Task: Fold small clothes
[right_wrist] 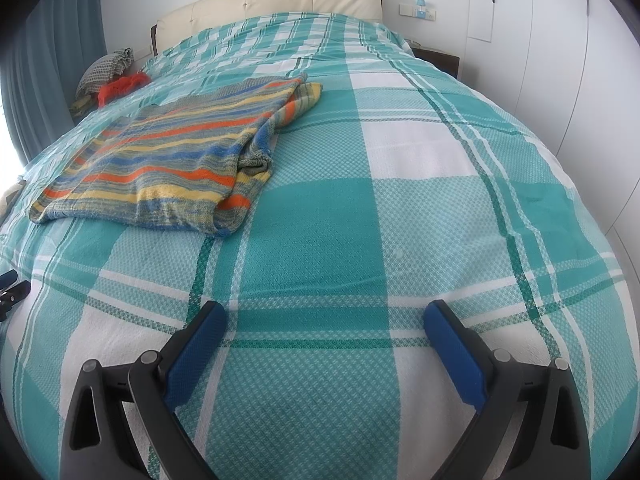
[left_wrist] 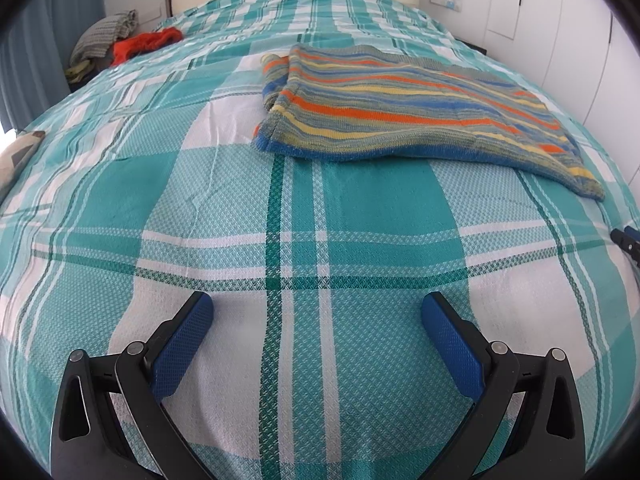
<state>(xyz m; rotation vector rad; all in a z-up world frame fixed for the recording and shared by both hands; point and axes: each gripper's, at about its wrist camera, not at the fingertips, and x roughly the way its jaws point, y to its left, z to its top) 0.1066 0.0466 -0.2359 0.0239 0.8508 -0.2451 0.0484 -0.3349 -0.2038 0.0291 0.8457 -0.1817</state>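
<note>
item: folded knitted garment striped in orange, yellow, blue and grey-green [left_wrist: 404, 108], lying flat on the teal-and-white checked woven bedspread [left_wrist: 320, 240]; stripes and long axis run across the bed, blue ribbed hem toward the foot, tucked sleeve ends toward the cream padded headboard [right_wrist: 272, 0].

left gripper [left_wrist: 316, 312]: blue-padded fingers spread wide, nothing between; garment at 1 o'clock, well apart.

right gripper [right_wrist: 326, 320]: fingers wide, nothing between; garment at 10 o'clock.

surroundings: red cloth heap [left_wrist: 140, 44] and grey-green knit bundle [left_wrist: 104, 36] at 11 o'clock (bed's far corner). nothing lies between grippers and garment.

right view alone shows the garment's layered fold edge [right_wrist: 256, 160].
</note>
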